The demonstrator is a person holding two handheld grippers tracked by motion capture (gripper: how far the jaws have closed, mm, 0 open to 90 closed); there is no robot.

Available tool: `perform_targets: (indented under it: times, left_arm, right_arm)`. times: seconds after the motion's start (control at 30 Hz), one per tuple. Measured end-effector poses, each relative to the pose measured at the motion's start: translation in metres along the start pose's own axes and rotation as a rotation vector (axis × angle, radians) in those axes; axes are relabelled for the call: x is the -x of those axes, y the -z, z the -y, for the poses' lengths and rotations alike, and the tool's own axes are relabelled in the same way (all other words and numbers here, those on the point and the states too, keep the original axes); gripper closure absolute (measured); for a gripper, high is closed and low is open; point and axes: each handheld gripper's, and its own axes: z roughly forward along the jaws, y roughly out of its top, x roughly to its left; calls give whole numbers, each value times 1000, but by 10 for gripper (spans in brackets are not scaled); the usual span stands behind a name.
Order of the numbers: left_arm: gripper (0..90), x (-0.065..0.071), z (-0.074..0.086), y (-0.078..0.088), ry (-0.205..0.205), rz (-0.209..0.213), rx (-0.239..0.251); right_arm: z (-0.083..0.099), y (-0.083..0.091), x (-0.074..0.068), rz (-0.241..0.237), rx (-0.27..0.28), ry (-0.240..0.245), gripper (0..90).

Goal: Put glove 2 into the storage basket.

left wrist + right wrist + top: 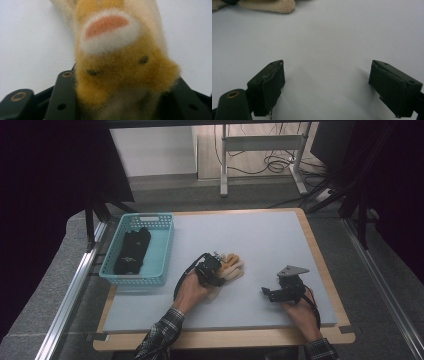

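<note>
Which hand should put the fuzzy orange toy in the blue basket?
Left, probably. The left gripper is shut on the fuzzy orange-and-cream plush toy, nearer the turquoise plastic basket. The right gripper is open, holding nothing.

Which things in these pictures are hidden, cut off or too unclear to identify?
- Left gripper tips: in the left gripper view the plush toy covers them.
- Toy's far end: cut off by that view's top edge.
- Black items in the basket: high view, too dark and small to identify.
- Toy in the right gripper view: cut off by the top edge, beyond the open right gripper.
</note>
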Motion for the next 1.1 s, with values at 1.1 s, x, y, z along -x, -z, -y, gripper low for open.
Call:
perform_targets:
  times: [1.1]
  left_arm:
    - [555, -86, 8, 122, 211, -175, 112]
  right_arm:
    - [0, 0, 0, -1, 1, 0, 130]
